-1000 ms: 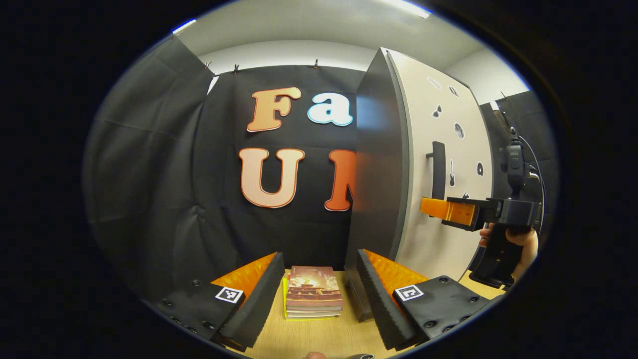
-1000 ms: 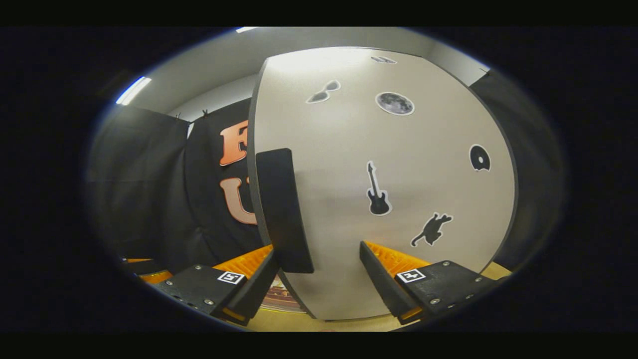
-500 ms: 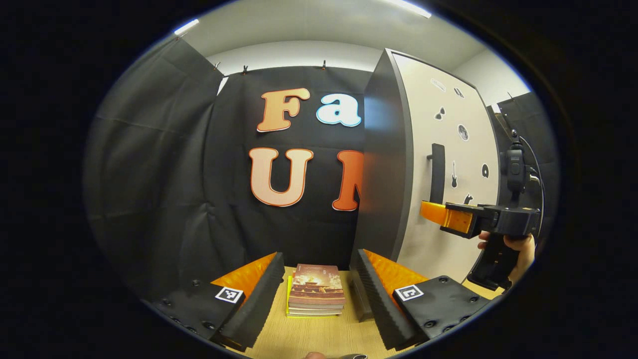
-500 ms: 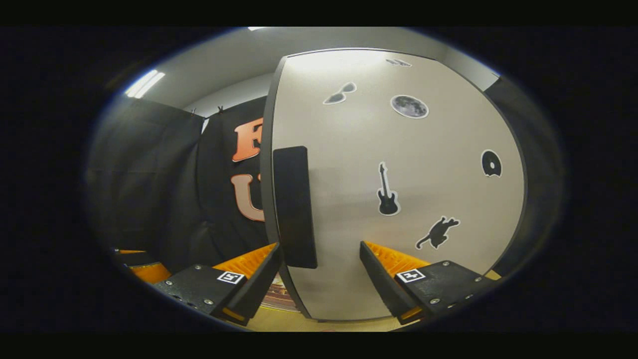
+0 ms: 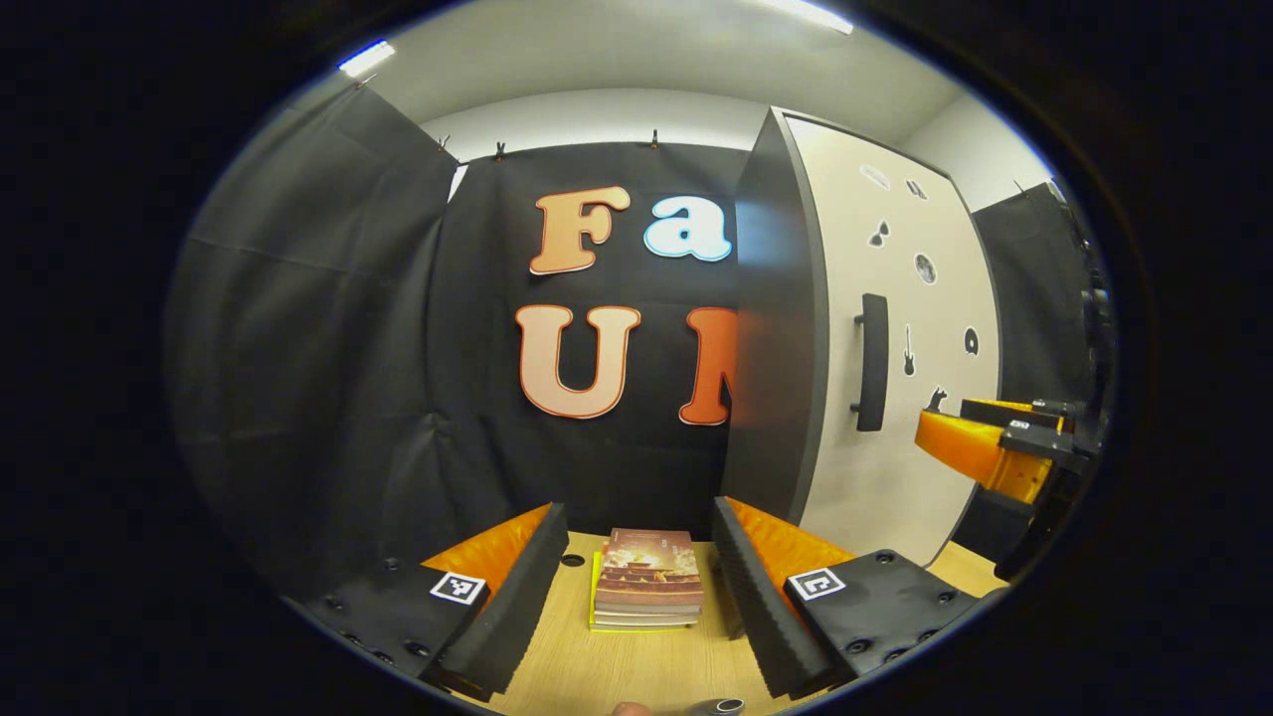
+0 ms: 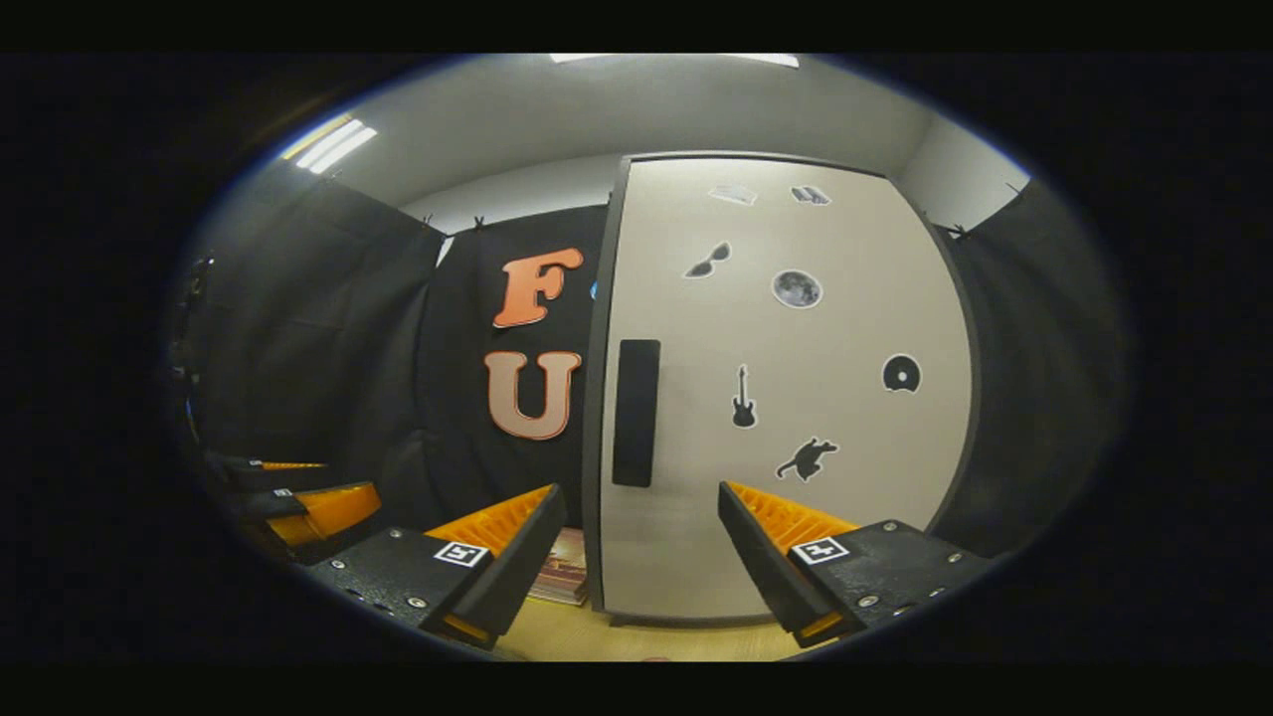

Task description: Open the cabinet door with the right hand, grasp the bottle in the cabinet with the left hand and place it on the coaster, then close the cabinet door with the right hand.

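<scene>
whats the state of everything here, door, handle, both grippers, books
cabinet door: closed, flush with the cabinet frame
door handle: upright, nothing gripping it
right gripper: open, empty, facing the door and apart from it
left gripper: open, empty, low over the table
stack of books: lying flat on the wooden table

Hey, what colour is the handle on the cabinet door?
Black; the handle stands out against the pale cabinet door, best in the right gripper view.
</scene>
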The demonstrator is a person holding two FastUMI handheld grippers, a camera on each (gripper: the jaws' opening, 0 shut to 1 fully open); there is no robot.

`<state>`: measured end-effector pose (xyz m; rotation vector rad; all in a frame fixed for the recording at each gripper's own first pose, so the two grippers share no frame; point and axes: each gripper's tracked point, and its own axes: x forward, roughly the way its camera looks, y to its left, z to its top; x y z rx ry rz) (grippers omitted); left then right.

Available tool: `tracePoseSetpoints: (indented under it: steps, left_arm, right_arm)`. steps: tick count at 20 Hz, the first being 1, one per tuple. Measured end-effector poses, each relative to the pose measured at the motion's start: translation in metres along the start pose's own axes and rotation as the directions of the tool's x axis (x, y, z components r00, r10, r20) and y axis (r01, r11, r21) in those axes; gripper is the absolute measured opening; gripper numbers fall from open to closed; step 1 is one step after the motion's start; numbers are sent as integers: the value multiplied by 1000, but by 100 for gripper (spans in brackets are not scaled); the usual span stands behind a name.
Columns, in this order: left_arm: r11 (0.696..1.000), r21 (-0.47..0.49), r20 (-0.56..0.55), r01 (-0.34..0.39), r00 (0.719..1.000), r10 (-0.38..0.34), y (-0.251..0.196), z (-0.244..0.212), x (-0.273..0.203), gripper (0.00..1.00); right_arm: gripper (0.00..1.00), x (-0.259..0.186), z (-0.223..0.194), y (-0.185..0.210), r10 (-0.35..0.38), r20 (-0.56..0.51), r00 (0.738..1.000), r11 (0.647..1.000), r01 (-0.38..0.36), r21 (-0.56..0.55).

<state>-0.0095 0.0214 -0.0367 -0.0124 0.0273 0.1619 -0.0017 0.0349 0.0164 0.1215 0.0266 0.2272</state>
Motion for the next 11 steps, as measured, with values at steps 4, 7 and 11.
tracePoseSetpoints:
  steps: [4,7,11]
  left_arm:
    - [999,12,9,36,999,-36,3,6,-14,94]
    - [997,32,22,68,997,-69,8,9,-30,94]
    - [994,57,40,98,994,-100,14,13,-49,95]
  right_arm:
    - [95,-43,-14,13,-36,-16,999,999,36,-1]
    - [97,-72,-15,28,-63,-18,998,998,62,-4]
    - [95,-112,-18,43,-105,-31,994,994,105,-14]
